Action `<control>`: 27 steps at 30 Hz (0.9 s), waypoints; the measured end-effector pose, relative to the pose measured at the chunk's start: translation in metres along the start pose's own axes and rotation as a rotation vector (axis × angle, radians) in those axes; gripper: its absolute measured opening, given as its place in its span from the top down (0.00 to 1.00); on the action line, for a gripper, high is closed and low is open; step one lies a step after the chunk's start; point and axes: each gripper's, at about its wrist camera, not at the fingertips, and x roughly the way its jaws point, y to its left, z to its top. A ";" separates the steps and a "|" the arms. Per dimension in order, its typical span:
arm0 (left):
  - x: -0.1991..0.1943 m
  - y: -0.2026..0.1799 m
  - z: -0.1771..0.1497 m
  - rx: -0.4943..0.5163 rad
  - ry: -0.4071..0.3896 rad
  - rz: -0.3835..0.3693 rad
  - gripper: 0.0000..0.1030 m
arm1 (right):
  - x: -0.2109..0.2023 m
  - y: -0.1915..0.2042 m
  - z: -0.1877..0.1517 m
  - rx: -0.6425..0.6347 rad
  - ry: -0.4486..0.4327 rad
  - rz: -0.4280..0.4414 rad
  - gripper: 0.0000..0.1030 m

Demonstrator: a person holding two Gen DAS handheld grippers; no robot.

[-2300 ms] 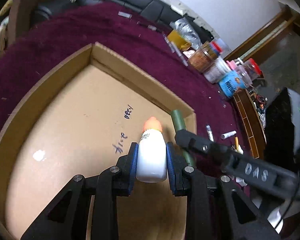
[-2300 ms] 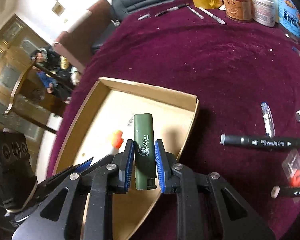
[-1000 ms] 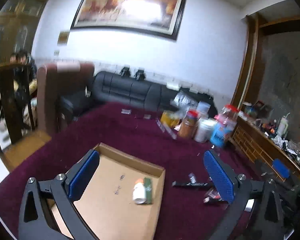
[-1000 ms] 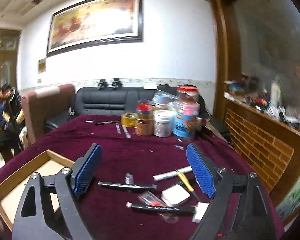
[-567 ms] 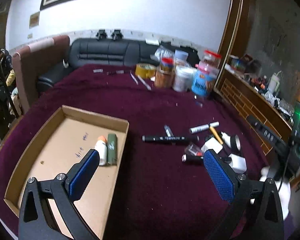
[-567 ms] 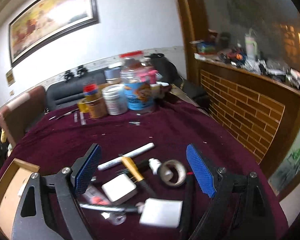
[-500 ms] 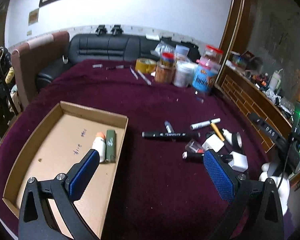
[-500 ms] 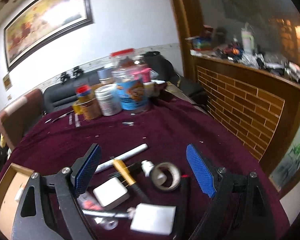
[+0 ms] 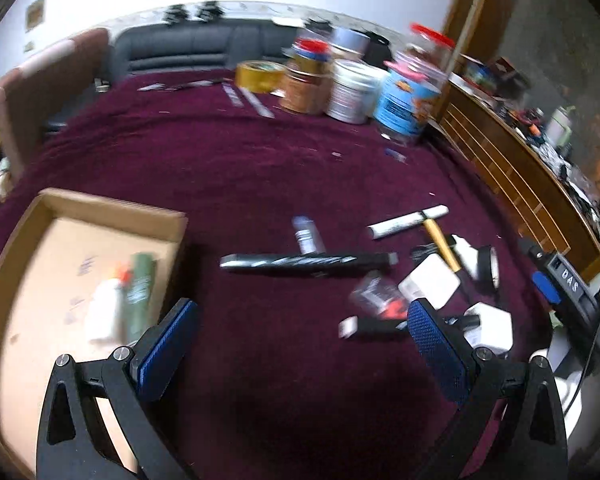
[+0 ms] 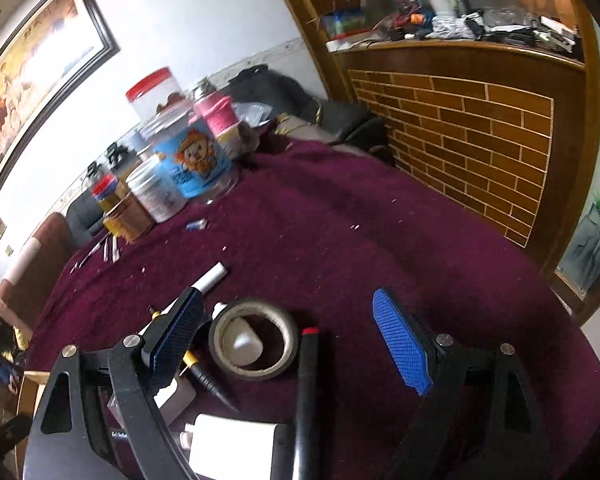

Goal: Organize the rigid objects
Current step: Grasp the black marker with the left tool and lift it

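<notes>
- Maroon cloth covers the desk, with a black sofa and a white wall behind it and a brick-patterned wooden counter to one side.
- Left gripper has its fingers spread wide, nothing between them, above bare cloth.
- Just beyond its fingers lies a long black marker, with a small clear-capped pen touching its far side.
- To the left sits the cardboard tray, holding a white bottle with an orange cap and a green lighter side by side.
- Right gripper also has its fingers spread wide and empty.
- Between them on the cloth lie a roll of tape with a white piece inside its ring, and a black pen with a red tip just beside the roll.
- A white charger block lies near the camera; a white marker lies farther out.
- Jars and tubs stand clustered at the desk's far edge.
</notes>
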 end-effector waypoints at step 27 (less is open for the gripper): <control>-0.002 -0.004 -0.046 0.181 0.146 -0.090 0.78 | 0.005 0.029 -0.010 -0.150 0.017 -0.023 0.16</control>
